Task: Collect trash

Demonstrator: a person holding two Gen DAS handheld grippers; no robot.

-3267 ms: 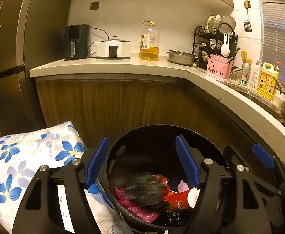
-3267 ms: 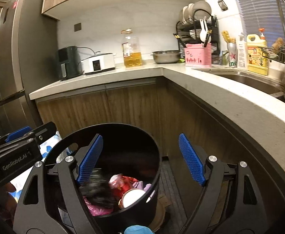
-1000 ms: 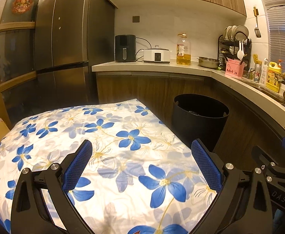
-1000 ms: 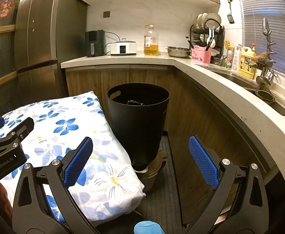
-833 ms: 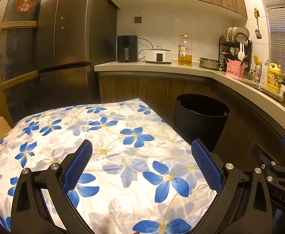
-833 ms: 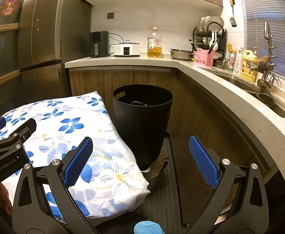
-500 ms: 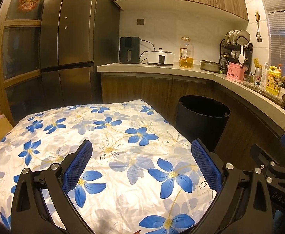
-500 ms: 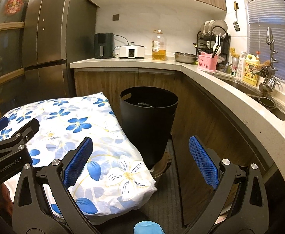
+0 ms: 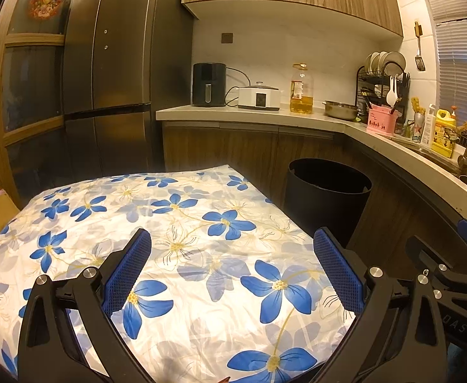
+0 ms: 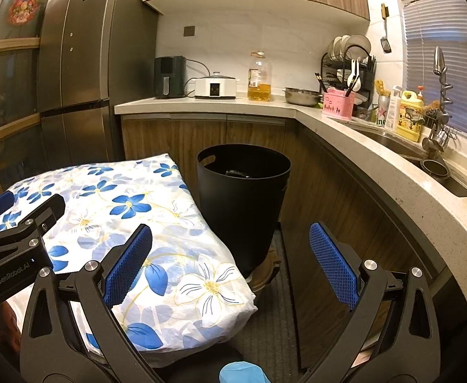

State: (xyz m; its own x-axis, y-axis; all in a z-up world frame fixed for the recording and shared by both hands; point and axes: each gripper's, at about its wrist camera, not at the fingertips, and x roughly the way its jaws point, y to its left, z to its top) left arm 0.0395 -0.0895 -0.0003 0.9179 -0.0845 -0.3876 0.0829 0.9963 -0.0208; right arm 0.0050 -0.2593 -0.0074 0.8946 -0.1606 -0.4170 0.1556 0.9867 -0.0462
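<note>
Two black grippers with blue ribbed pads are hovering with fingers spread wide and holding nothing: the left gripper (image 9: 233, 271), its body reading "GenRobot.AI" in the right wrist view, over the white cushion printed with blue flowers (image 9: 176, 239), the right gripper (image 10: 230, 266) over that cushion's right edge. The round black plastic trash bin (image 10: 243, 204) is standing well ahead of both, on the floor against the wooden cabinets (image 10: 176, 140) and touching the cushion's far right corner, with dark trash barely showing inside.

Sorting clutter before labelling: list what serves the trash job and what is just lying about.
Job:
round black plastic trash bin
left gripper, open, empty
right gripper, open, empty

Lying about:
blue-flowered white cushion
pink plastic utensil caddy
yellow detergent jug
</note>
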